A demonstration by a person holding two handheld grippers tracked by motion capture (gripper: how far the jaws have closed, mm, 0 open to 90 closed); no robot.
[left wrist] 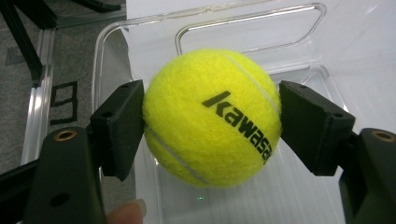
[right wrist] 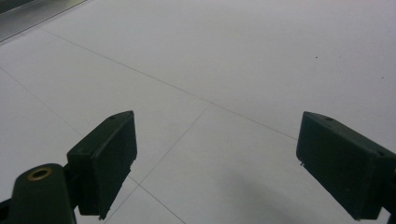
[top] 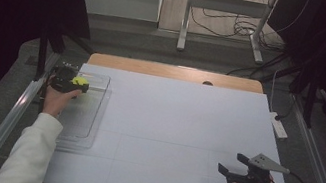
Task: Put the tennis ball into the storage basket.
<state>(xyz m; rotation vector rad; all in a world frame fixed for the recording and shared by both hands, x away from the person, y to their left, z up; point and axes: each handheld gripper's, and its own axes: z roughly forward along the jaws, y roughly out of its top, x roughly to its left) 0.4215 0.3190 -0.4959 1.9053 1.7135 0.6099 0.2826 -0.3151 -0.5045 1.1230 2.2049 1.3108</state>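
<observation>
A yellow tennis ball point(left wrist: 212, 116) with black lettering sits between both jaws of my left gripper point(left wrist: 211, 122), which is shut on it. In the high view the left gripper point(top: 80, 84) holds the tennis ball point(top: 79, 80) over the far end of a clear plastic tray point(top: 82, 118) at the table's left side. The tray's clear wall point(left wrist: 112, 46) lies under and behind the ball. My right gripper point(top: 231, 164) rests low near the table's front right, open. In the right gripper view my right gripper point(right wrist: 215, 163) has its jaws wide apart over bare white table.
The white table top point(top: 178, 135) has thin seam lines. A white power strip point(top: 279, 125) lies at its right edge. Metal rails run along both sides point(top: 8, 120). A metal stand and cables point(top: 226, 11) are on the floor beyond the table.
</observation>
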